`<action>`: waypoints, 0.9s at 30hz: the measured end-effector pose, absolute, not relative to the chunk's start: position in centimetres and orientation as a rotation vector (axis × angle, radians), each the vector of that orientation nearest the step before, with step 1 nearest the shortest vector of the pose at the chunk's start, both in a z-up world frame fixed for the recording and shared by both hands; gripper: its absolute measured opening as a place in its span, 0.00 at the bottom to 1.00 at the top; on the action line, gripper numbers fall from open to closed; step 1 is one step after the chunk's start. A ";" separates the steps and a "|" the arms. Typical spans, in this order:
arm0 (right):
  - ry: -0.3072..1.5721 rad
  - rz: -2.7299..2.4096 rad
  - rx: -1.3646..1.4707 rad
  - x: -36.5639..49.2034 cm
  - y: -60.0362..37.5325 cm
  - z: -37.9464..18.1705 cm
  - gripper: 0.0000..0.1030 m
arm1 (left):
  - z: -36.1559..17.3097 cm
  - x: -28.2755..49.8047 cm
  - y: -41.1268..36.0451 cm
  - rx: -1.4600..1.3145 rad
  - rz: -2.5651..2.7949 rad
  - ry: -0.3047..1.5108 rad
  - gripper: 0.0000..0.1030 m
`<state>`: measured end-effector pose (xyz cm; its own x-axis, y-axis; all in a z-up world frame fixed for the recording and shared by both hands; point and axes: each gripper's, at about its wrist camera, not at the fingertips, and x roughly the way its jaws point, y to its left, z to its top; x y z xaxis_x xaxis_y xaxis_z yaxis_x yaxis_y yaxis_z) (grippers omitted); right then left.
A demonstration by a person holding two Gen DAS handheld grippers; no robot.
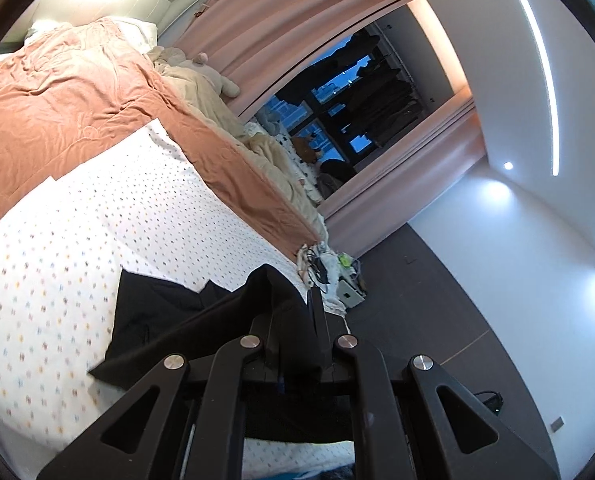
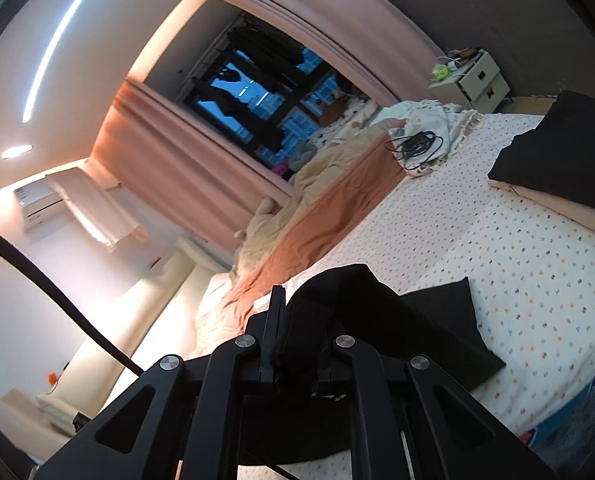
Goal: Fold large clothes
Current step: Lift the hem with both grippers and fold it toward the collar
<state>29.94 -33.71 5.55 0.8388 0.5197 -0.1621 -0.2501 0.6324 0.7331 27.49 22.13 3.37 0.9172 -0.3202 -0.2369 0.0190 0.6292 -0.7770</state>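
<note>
A large black garment (image 1: 157,312) lies partly on the white dotted bed sheet (image 1: 77,240). My left gripper (image 1: 293,300) is shut on a raised fold of it, and the cloth drapes over the left finger. In the right wrist view my right gripper (image 2: 297,312) is shut on another bunched edge of the black garment (image 2: 437,320), lifted above the sheet (image 2: 517,260). Part of the cloth trails flat on the sheet to the right. Both fingertips are partly hidden by cloth.
An orange blanket (image 1: 57,100) and beige bedding (image 1: 201,92) cover the far side of the bed. A black folded pile (image 2: 561,152) lies on the bed at right. Cables (image 2: 417,144) lie on a cloth near a white nightstand (image 2: 477,76). Pink curtains (image 2: 169,168) frame a dark window.
</note>
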 end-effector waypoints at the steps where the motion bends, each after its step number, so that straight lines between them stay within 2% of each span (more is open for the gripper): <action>1: 0.381 0.449 0.769 30.5 -33.6 6.1 0.06 | 3.4 28.5 22.3 -0.868 -0.194 0.378 0.10; 13: 0.456 0.391 0.775 39.8 -30.2 7.8 0.06 | 0.3 38.2 24.2 -0.889 -0.124 0.461 0.10; 27: 0.642 0.302 0.761 48.7 -25.9 4.2 0.10 | -9.2 47.2 25.5 -0.948 -0.015 0.643 0.10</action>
<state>48.67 -25.94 4.20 0.7704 0.4735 -0.4270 -0.0277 0.6940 0.7195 47.24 25.51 -9.17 0.8151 -0.2844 -0.5047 -0.2609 0.5977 -0.7581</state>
